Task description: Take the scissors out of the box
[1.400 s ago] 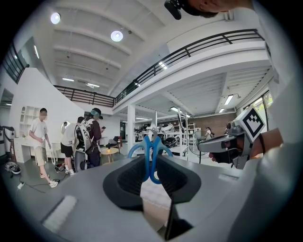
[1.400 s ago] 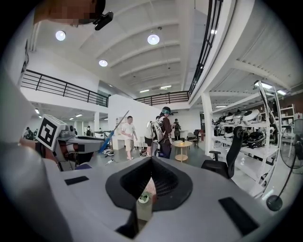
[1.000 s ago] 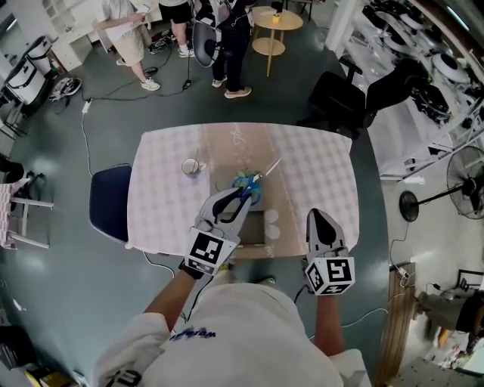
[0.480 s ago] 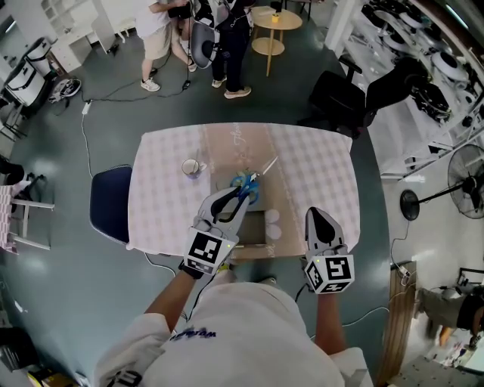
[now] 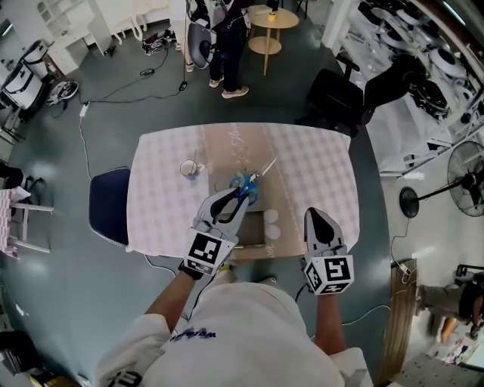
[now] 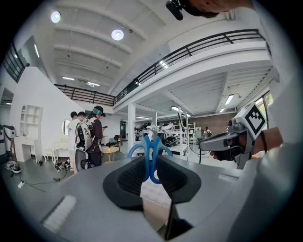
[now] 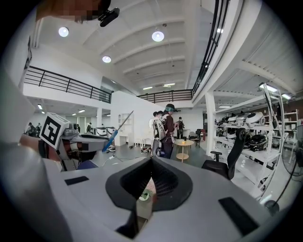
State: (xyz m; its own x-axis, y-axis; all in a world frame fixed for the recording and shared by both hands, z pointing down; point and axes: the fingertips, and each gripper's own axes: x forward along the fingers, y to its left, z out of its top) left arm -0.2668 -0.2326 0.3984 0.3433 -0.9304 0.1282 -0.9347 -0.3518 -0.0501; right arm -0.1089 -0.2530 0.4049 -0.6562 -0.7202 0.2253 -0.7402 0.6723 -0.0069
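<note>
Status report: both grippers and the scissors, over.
Left gripper shut on scissors handle, out of box. Right gripper shut, empty. Nothing blocking.

A round wooden side table (image 5: 274,19), black office chair (image 5: 338,97) and fan (image 5: 465,181) stand on dark grey floor (image 5: 60,302).

The left claw (image 5: 243,195) hides part of the scissors' (image 5: 255,178) blue handles from above.

White shirt (image 5: 234,332); grey left gripper (image 5: 243,195) and right gripper (image 5: 314,215) bearing black-and-white marker cubes (image 5: 208,249).
</note>
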